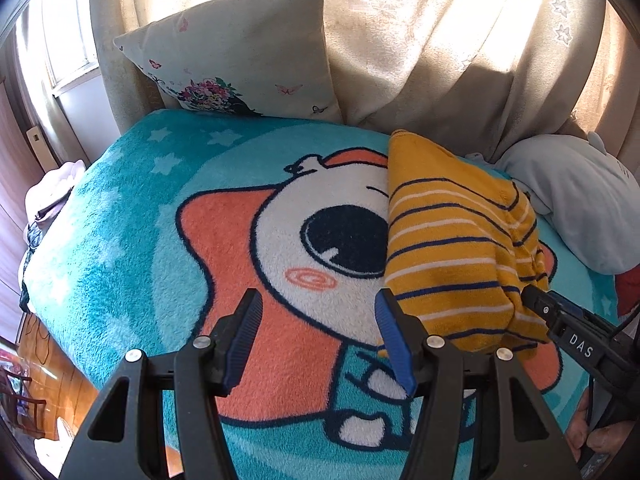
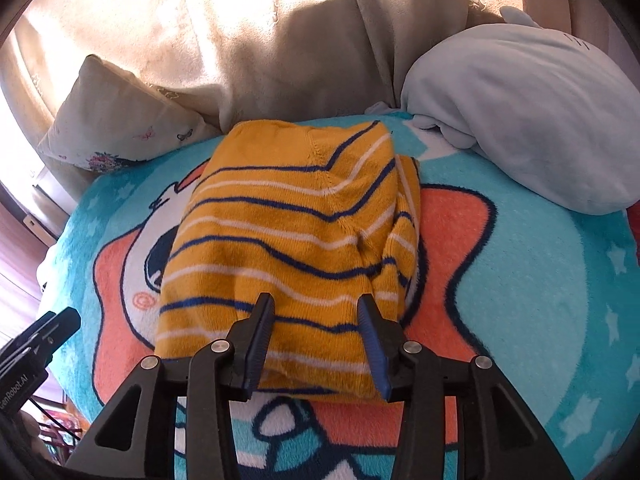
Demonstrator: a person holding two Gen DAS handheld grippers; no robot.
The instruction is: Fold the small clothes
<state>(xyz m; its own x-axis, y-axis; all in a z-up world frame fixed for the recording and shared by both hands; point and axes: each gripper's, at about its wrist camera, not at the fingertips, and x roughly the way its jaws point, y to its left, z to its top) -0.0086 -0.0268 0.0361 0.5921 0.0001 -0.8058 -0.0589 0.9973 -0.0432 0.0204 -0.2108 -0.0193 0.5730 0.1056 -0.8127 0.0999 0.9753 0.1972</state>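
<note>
A mustard-yellow garment (image 1: 452, 248) with navy and white stripes lies folded into a compact bundle on the turquoise cartoon blanket (image 1: 140, 220). In the right wrist view the garment (image 2: 288, 232) fills the middle, and my right gripper (image 2: 316, 300) hovers over its near edge. Its jaws stand apart, the cloth lying loose between them with no pad pressing on it. My left gripper (image 1: 319, 296) is open over bare blanket just left of the garment, nothing between its fingers. The right gripper (image 1: 534, 294) shows at the garment's near right corner.
A floral cushion (image 1: 240, 48) leans on beige curtains (image 1: 420, 40) at the back. A pale blue plush toy (image 2: 520, 120) lies at the right rear. The bed's edge drops to a wooden floor (image 1: 52, 372) on the left. A hand (image 1: 592, 440) holds the right gripper.
</note>
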